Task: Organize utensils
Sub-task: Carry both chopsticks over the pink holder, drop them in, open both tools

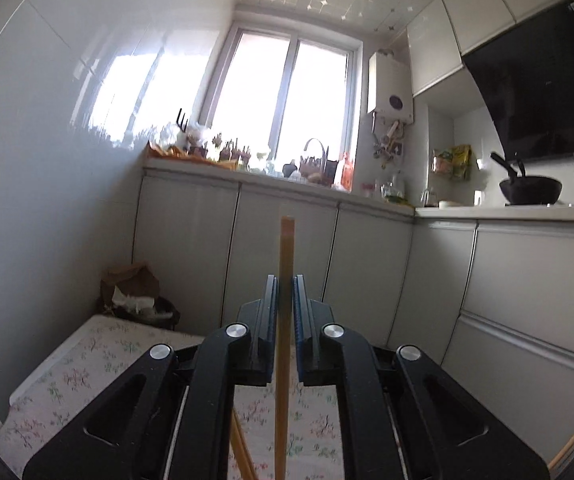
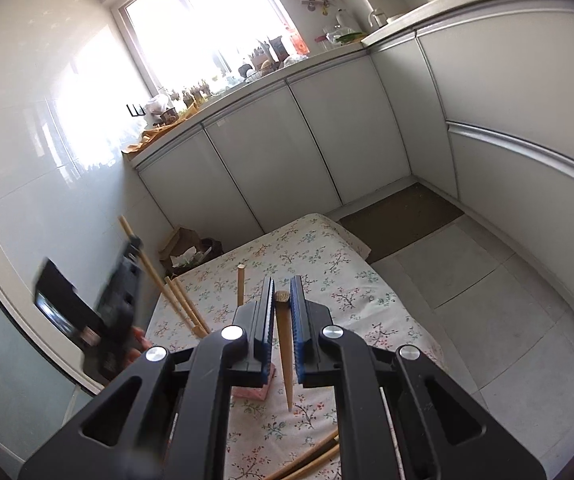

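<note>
My left gripper (image 1: 285, 280) is shut on a light wooden chopstick (image 1: 286, 248) that stands upright between its pads above the floral-cloth table (image 1: 71, 376). The right wrist view shows this gripper (image 2: 135, 246) blurred at the left, with the same chopstick (image 2: 149, 268) slanting through it. My right gripper (image 2: 283, 280) is shut on a dark brown chopstick (image 2: 286, 360), tip down just above the table (image 2: 327, 248). Three light chopsticks (image 2: 241, 286) rise behind its left finger. A pink block (image 2: 253, 391) lies beneath that finger. More chopsticks (image 2: 311, 460) lie near the front edge.
A bin with a brown paper bag (image 1: 135, 292) stands on the floor beyond the table's far left corner. White cabinets (image 1: 287, 240) run along the back and right under a cluttered counter. A black wok (image 1: 529, 190) sits on the stove. A brown mat (image 2: 399, 216) covers the floor.
</note>
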Tool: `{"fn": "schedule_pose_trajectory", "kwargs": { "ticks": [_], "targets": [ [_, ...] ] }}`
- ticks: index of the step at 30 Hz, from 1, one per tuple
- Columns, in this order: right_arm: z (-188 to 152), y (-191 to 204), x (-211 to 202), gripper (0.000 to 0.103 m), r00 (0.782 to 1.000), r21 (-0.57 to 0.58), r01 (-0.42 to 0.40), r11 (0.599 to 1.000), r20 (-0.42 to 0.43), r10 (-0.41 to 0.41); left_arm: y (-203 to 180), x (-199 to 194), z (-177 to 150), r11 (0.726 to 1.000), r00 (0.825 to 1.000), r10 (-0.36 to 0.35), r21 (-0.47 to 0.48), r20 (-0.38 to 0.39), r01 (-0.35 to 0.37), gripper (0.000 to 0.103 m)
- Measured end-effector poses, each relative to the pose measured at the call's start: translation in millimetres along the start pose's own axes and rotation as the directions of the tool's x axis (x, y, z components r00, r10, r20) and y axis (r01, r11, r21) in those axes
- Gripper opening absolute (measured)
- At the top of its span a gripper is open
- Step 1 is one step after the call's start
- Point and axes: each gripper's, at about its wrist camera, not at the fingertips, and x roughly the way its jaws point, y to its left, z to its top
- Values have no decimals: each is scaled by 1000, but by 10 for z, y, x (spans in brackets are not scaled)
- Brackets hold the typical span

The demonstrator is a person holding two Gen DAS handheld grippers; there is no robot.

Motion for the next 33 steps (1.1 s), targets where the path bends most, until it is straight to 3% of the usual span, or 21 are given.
{"fn": "schedule_pose_trajectory", "kwargs": {
  "ticks": [2,8,15,18,25,33],
  "targets": [
    [15,71,-15,9,1000,-6,-14,1000,9,14,31,-72,-22,1000,1000,-3,-4,-8,3,24],
    [175,426,-212,9,997,-42,-75,996,25,76,190,-457,490,997,1000,-10,-71,20,12,27],
    [423,947,-309,9,988,-56,-151,987,29,153,618,-784,806,989,996,41,-138,-83,-52,34],
    [539,1153,-263,8,983,-50,-177,983,34,179,804,-957,856,983,994,76,-162,-78,-87,34],
    [608,1547,78,8,987,-151,-85,985,121,104,1170,-1045,839,963,988,108,-235,-108,-131,36],
    [145,1626,783,9,992,-277,-11,961,119,46,1236,-969,719,963,983,101,-231,-151,-135,36]
  ]
}}
